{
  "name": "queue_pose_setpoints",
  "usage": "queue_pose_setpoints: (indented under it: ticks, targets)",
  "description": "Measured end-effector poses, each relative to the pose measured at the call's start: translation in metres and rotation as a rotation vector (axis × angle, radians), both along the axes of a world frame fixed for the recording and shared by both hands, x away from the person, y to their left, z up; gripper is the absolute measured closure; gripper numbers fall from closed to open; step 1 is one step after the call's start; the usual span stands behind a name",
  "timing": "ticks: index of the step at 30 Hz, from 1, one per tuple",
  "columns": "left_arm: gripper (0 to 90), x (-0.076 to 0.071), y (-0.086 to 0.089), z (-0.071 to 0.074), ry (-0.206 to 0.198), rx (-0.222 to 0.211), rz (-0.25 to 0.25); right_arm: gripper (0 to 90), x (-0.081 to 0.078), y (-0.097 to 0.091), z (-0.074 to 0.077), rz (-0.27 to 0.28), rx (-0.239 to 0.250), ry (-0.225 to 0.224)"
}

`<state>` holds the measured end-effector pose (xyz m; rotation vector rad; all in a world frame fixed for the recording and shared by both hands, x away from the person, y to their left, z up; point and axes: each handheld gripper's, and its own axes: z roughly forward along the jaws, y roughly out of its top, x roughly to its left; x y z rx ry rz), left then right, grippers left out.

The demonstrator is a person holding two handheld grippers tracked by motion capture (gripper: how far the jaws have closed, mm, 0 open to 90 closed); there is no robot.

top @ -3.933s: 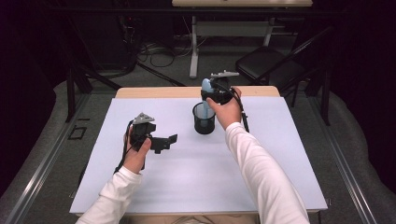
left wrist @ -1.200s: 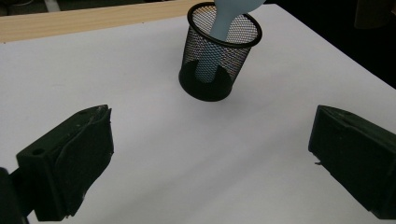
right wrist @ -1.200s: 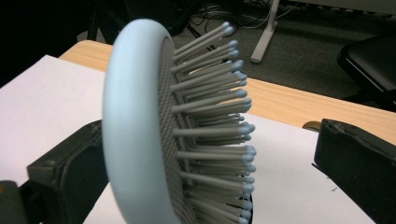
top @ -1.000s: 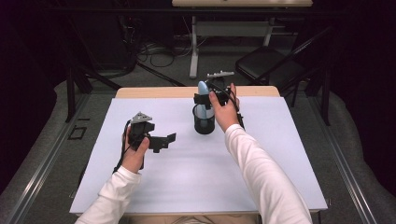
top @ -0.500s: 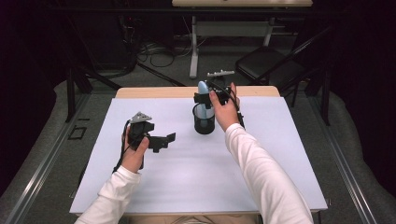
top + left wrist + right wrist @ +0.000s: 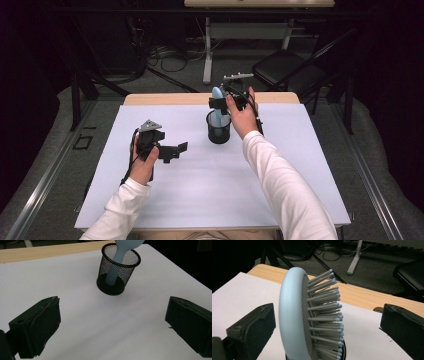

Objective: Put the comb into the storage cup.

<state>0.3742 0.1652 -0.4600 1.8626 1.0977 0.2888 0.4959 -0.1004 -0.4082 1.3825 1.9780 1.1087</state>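
The pale blue plastic hairbrush [image 6: 297, 315] stands handle-down in the black wire-mesh cup [image 6: 118, 270] near the far middle of the white-covered bench [image 6: 210, 190]; the right gripper [image 6: 227, 102] hovers at the brush head, jaws wide on either side, not touching; the left gripper [image 6: 172, 150] rests well apart, jaws wide, holding nothing.

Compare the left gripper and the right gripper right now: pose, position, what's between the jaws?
The left gripper hovers low over bare white table, nothing between its jaws; the right gripper sits higher, above the black mesh cup, with the blue hairbrush head between its jaws. The left points toward the cup from a distance; the right is right at it. Both are open, and the right's jaws stand clear of the brush.
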Motion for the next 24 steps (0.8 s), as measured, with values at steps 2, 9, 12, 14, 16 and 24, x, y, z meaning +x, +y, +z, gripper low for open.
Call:
queue_pose_setpoints:
  ticks: [2, 9, 12, 14, 16, 24]
  targets:
    - [0.2, 0.0, 0.0, 0.0, 0.0, -0.001, 0.0, 0.0, 0.0, -0.001, 0.002, 0.0, 0.004, -0.001]
    - [0.1, -0.001, 0.0, 0.001, -0.001, -0.007, -0.001, 0.0, -0.003, -0.004, 0.009, 0.011, 0.011, -0.001]
    - [0.1, -0.001, 0.0, 0.002, -0.006, -0.009, -0.004, 0.0, -0.005, -0.005, 0.011, 0.019, 0.012, 0.002]
    - [0.1, -0.001, 0.0, 0.003, -0.008, -0.007, -0.005, 0.0, -0.006, -0.005, 0.013, 0.03, 0.014, 0.007]
    - [0.1, -0.001, 0.001, 0.003, -0.007, -0.01, -0.008, 0.0, -0.007, -0.006, 0.013, 0.038, 0.009, 0.011]
    - [0.1, 0.0, 0.003, 0.004, 0.004, -0.022, -0.007, 0.0, -0.012, -0.013, 0.018, 0.071, 0.02, 0.03]
